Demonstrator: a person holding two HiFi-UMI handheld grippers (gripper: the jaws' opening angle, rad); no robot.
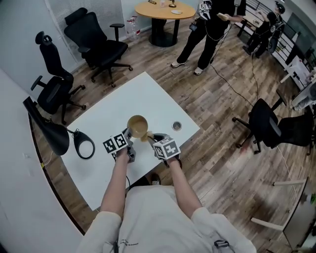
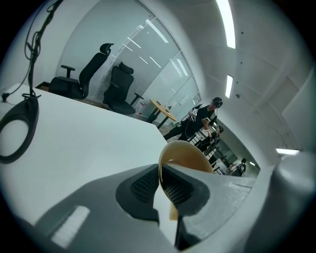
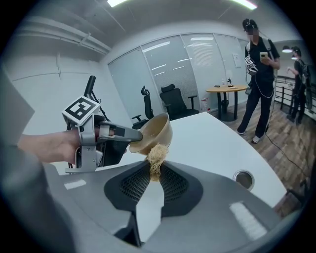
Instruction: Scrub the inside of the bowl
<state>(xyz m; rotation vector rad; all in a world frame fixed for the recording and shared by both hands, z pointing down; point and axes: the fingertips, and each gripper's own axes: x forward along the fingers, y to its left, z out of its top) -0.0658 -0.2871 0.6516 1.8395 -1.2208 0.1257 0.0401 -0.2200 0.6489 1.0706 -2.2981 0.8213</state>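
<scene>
A tan bowl (image 1: 138,126) is held up above the white table (image 1: 148,94), tilted on its side. My left gripper (image 2: 163,190) is shut on the bowl's rim (image 2: 180,155); the right gripper view shows it gripping the bowl (image 3: 154,132) from the left. My right gripper (image 3: 154,173) is shut on a tan fibrous scrubber (image 3: 157,157), whose tip touches the bowl's lower outer edge. In the head view the right gripper (image 1: 154,140) sits just right of the bowl.
A black ring lamp (image 1: 84,146) lies on the table's left, with a round cable port (image 1: 177,126) at its right. Black office chairs (image 1: 98,44) stand behind the table, another chair (image 1: 274,128) is at the right, and a person (image 1: 210,29) stands by a round wooden table (image 1: 165,10).
</scene>
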